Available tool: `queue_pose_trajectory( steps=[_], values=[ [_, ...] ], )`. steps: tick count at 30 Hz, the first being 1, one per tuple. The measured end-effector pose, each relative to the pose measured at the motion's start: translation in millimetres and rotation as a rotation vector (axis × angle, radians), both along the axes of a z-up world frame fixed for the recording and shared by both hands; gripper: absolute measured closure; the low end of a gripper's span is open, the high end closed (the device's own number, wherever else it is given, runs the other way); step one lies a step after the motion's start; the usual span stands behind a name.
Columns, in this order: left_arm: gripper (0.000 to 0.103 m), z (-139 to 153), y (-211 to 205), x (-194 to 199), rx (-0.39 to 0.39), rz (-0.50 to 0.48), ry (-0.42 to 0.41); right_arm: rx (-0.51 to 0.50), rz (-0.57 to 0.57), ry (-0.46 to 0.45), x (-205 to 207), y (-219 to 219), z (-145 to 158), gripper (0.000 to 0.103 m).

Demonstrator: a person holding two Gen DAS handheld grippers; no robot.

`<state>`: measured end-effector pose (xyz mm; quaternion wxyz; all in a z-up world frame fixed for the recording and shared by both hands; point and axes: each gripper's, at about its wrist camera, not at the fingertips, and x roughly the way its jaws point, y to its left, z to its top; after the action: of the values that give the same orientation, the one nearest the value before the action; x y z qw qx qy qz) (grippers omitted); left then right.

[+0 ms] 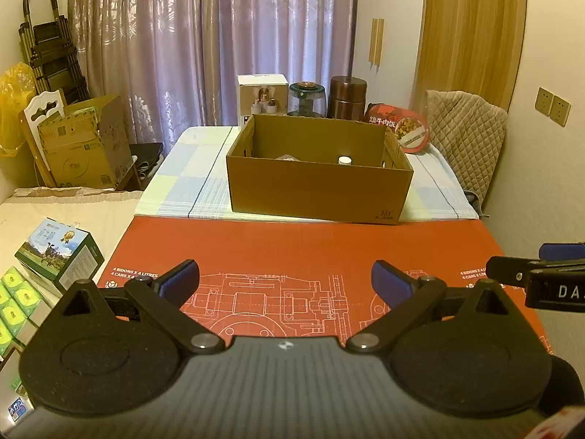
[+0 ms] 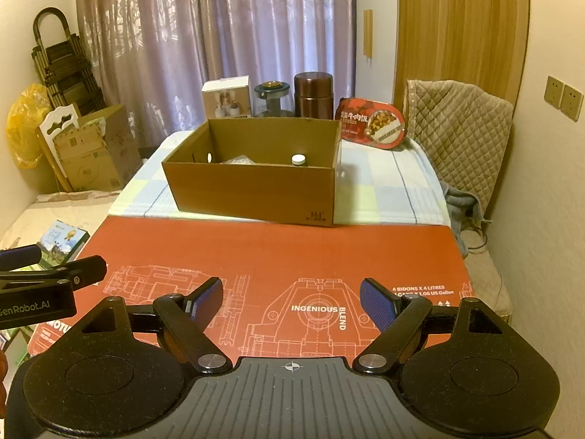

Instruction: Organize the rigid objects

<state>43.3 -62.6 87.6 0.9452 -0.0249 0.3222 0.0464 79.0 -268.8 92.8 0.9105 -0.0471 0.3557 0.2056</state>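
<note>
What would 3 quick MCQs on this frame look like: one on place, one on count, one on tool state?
1. Where is the white-capped bottle?
A. inside the box
B. on the red board
C. behind the box

2. How many items stand in the row behind the box?
A. two
B. four
C. six

3. What state are the two tools in?
A. both shut on an item
B. left open, right shut
C. both open, holding nothing

Answers:
1. A: its cap shows above the front wall, inside the box.
2. B: white carton, glass jar, brown canister and red meal pack.
3. C: left tool and right tool both have fingers spread wide, with only the red board between them.
</note>
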Motion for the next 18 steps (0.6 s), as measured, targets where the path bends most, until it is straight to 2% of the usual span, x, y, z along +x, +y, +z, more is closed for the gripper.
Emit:
queue_pose_trajectory(
  steps=[18],
  values=[
    [0.004, -2.4, -2.5, 2.1, -0.005, -0.001, 0.003, -0.002, -0.002, 0.003, 1.9, 0.6, -2.3, 0.024]
  ],
)
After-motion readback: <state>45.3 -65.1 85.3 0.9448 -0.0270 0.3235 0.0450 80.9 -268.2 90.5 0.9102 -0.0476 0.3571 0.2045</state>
